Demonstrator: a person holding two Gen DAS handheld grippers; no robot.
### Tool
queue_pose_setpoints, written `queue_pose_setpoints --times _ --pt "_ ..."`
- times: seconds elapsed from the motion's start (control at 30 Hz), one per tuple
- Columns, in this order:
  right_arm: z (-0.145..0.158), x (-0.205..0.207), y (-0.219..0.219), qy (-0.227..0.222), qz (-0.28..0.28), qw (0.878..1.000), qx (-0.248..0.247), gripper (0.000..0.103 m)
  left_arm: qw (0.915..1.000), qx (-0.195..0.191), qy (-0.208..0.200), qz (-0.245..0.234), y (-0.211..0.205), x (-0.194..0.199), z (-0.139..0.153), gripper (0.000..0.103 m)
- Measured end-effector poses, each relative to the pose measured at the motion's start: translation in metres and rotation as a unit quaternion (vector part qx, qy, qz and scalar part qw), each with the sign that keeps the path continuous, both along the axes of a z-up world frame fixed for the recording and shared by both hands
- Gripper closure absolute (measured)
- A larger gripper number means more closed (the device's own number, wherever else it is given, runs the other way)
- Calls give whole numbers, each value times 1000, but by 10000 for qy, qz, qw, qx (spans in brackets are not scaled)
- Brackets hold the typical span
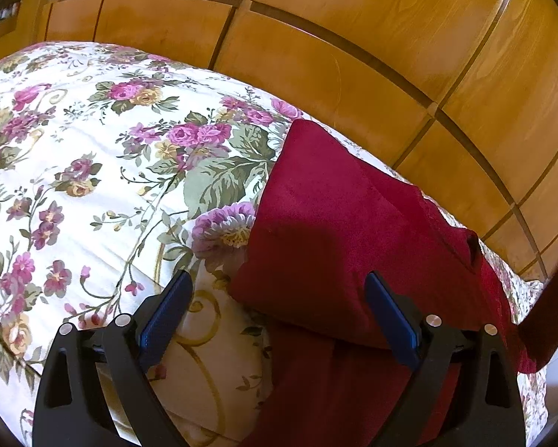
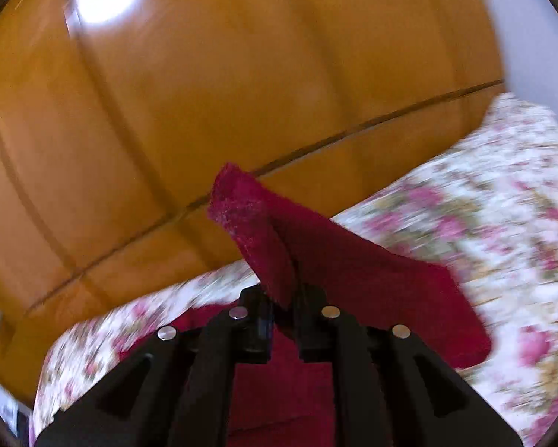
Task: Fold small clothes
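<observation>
A dark red garment lies partly folded on the floral bedspread at the right of the left wrist view. My left gripper is open just above the garment's near left edge, its blue pads wide apart and empty. In the right wrist view, which is motion-blurred, my right gripper is shut on a strip of the red garment and holds it lifted above the bed, with the cloth trailing down to the right.
A wooden panelled wardrobe stands close behind the bed and fills the upper half of both views. The bedspread extends to the left in the left wrist view.
</observation>
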State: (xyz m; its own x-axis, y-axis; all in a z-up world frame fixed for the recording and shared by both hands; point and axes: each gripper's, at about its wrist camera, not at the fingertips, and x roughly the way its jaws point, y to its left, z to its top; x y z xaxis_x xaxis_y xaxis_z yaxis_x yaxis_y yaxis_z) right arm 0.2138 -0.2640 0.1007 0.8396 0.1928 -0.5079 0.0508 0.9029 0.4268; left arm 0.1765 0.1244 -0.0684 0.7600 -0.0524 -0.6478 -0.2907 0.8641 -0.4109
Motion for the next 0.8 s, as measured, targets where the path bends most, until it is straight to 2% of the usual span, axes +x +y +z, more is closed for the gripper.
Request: queue_pose_setpoints --times 0.17,0.27,0.37,0.4,0.43,0.53,0.63,0.73,0.8 --pt "-36 18 76 161 963 9952 -43 91 10000 1 5 -14 -1 0 -1 11" --pt "-65 26 118 354 1564 9869 -162 87 10000 -4 0 -25 -1 1 -1 11" --pt "-97 31 140 641 1883 9796 -280 68 10000 -21 8 -26 -1 1 -1 11" --pt "-104 28 147 723 1989 9770 -257 52 10000 -32 11 -33 0 2 -1 11" --pt "-114 28 150 829 2102 9739 -234 46 10000 -37 16 -35 0 3 -2 11" --pt "-127 10 147 892 2183 9712 -333 36 10000 -41 33 -40 1 4 -2 11" --pt "-126 -21 122 646 2052 9766 16 29 10000 -54 40 -46 2 5 -2 11" --pt "-127 -43 90 560 1730 9829 290 28 9997 -247 16 -24 7 2 4 11" --pt "-132 -59 58 599 1376 9875 492 30 9989 -447 -80 -151 7 -2 14 19"
